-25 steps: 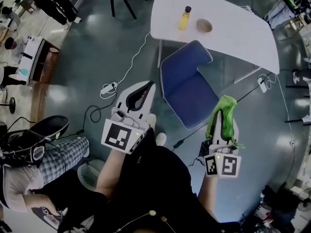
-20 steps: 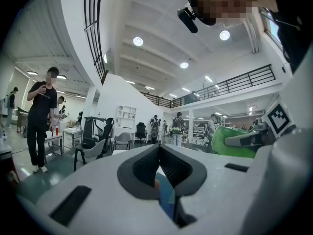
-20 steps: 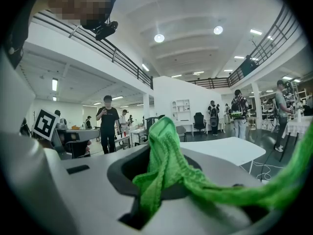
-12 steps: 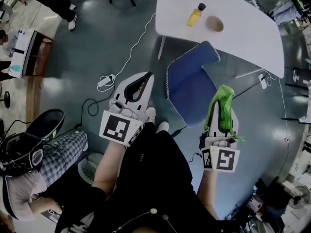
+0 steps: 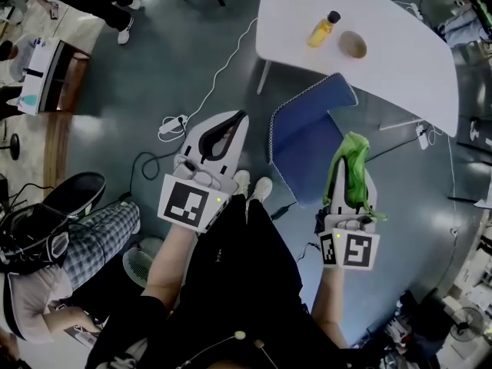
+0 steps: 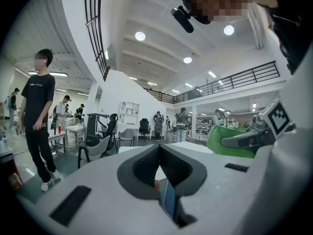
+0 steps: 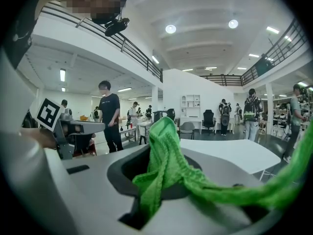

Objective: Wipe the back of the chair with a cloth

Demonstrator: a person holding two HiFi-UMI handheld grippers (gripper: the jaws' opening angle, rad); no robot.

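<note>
The blue chair (image 5: 306, 133), edged in white stitching, stands at the near edge of the white table (image 5: 384, 60), ahead of me and between my two grippers. My left gripper (image 5: 238, 118) is held to the chair's left, jaws closed tip to tip with nothing in them; in the left gripper view (image 6: 159, 147) a strip of blue chair (image 6: 168, 202) shows below the tips. To the chair's right, my right gripper (image 5: 355, 148) is shut on a green cloth (image 5: 350, 164), which drapes over its jaws (image 7: 166, 160). Neither gripper touches the chair.
A yellow bottle (image 5: 323, 30) and a bowl (image 5: 354, 44) stand on the table. A power strip (image 5: 172, 127) and cables lie on the floor at left. A seated person in checked trousers (image 5: 96, 241) is at lower left, beside a small fan (image 5: 142, 271). Several people stand farther off.
The chair and table have drifted right and nearer in the head view as I stepped closer. Both grippers hold the same pose, cloth still held.
</note>
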